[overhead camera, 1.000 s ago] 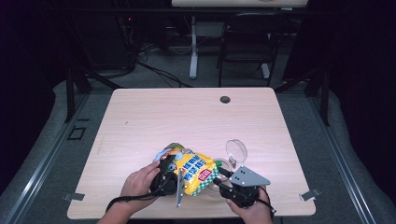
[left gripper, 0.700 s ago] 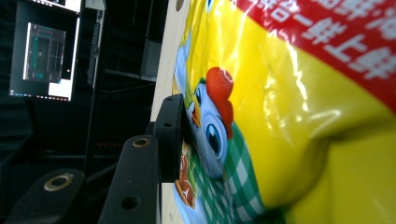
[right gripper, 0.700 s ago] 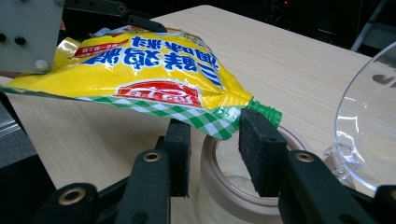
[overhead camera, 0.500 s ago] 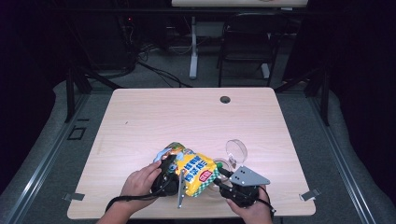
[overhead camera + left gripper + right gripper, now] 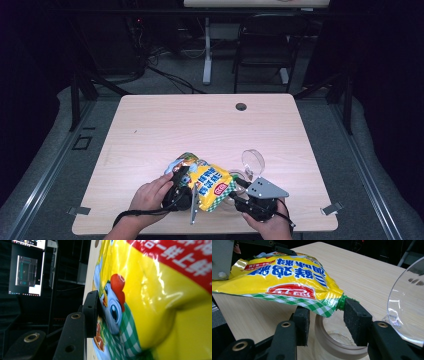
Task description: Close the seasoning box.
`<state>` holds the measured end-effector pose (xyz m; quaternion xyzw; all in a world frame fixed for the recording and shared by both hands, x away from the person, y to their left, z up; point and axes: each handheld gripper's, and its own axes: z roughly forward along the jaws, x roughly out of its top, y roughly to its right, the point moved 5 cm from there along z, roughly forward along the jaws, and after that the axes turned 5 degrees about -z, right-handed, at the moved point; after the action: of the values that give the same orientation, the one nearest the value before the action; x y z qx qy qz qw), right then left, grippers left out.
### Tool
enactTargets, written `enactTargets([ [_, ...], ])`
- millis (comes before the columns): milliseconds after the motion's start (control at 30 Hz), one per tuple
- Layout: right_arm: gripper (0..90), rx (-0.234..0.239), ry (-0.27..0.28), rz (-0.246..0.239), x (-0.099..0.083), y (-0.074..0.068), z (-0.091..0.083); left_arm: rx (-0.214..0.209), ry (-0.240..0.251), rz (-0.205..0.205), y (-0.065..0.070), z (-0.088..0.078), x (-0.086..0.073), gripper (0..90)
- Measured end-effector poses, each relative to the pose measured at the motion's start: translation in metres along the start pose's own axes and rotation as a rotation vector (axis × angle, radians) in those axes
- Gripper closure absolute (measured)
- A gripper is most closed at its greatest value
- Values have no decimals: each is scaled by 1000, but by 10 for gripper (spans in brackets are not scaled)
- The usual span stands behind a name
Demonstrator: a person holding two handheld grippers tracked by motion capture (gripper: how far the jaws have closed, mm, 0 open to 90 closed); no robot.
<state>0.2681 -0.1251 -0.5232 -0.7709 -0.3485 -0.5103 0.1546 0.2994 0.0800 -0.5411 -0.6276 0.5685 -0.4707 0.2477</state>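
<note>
High view shows, from left to right, the left claw (image 5: 186, 189) clamped on the body of one yellow seasoning pouch (image 5: 207, 181), then the right claw (image 5: 239, 192) near the desk's (image 5: 165, 125) front edge. The pouch is held tilted above one glass jar (image 5: 337, 340), with its green spout (image 5: 341, 302) pointing down over the jar mouth. One clear domed lid (image 5: 252, 161) stands on the desk just beside the jar.

In the right gripper view, the right claw's jaws have just been opening. They now stand wide on either side of the spout, one pad close against it, the other apart; no grip is evident.

The step in hand appears to be pouring from the pouch into the jar. To do it well, the left claw should keep a firm, even squeeze on the pouch body. The spout must stay centred over the jar mouth. The right claw should clear the spout without knocking the jar or the lid.

Count: one pouch, one jar, one lid, two claws.
</note>
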Motion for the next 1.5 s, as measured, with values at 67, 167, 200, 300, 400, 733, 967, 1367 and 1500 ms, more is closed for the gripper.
enactTargets([
  [67, 572, 0, 7, 6, 0, 0, 0, 5, -1, 3, 0, 0, 0, 624],
  [167, 590, 5, 6, 9, 1, 0, 0, 14, 1, 11, -1, 0, 1, 624],
  [200, 590, 1, 3, 8, 1, -1, 0, 16, -1, 16, -1, 0, 1, 624],
  [300, 593, 1, 5, 9, 1, 0, -1, 23, -6, 27, -2, -1, 2, 625],
  [400, 597, -1, 3, 9, 1, -1, -1, 31, -11, 41, -3, -1, 3, 625],
  [733, 603, -3, -1, 4, 1, -2, 0, 49, -19, 77, -5, -3, 4, 626],
  [967, 606, -1, 3, 3, 0, -2, 1, 61, -27, 102, -7, -4, 5, 626],
  [1367, 605, -2, 2, 12, -1, -2, 0, 76, -35, 132, -9, -6, 7, 626],
  [1500, 604, 2, 0, 14, -1, -2, 1, 76, -40, 152, -10, -7, 8, 627],
])
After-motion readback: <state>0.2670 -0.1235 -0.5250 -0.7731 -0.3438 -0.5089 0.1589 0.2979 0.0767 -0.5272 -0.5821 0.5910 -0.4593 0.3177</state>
